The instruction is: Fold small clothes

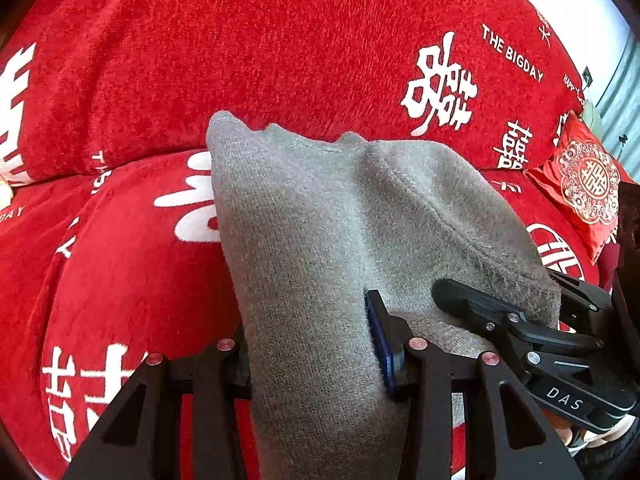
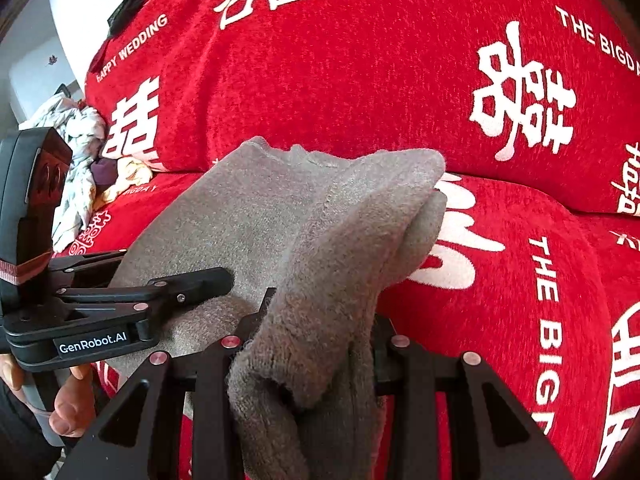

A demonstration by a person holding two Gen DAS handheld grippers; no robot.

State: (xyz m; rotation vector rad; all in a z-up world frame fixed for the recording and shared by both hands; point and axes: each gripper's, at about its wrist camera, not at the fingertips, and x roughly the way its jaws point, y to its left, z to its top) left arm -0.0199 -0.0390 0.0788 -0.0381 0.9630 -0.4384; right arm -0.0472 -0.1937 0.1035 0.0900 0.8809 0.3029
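The left hand-held gripper (image 1: 316, 344) is clenched on one edge of the grey knitted garment (image 1: 320, 216); the right hand-held gripper (image 2: 316, 320) grasps the other edge, bunched between its fingers; the garment hangs lifted between them, above the red sofa cover (image 1: 280, 40) with white lettering.

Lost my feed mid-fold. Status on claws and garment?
Left claw and right claw both shut on grey knit garment. Garment draped over red sofa cover. Nothing in the way.
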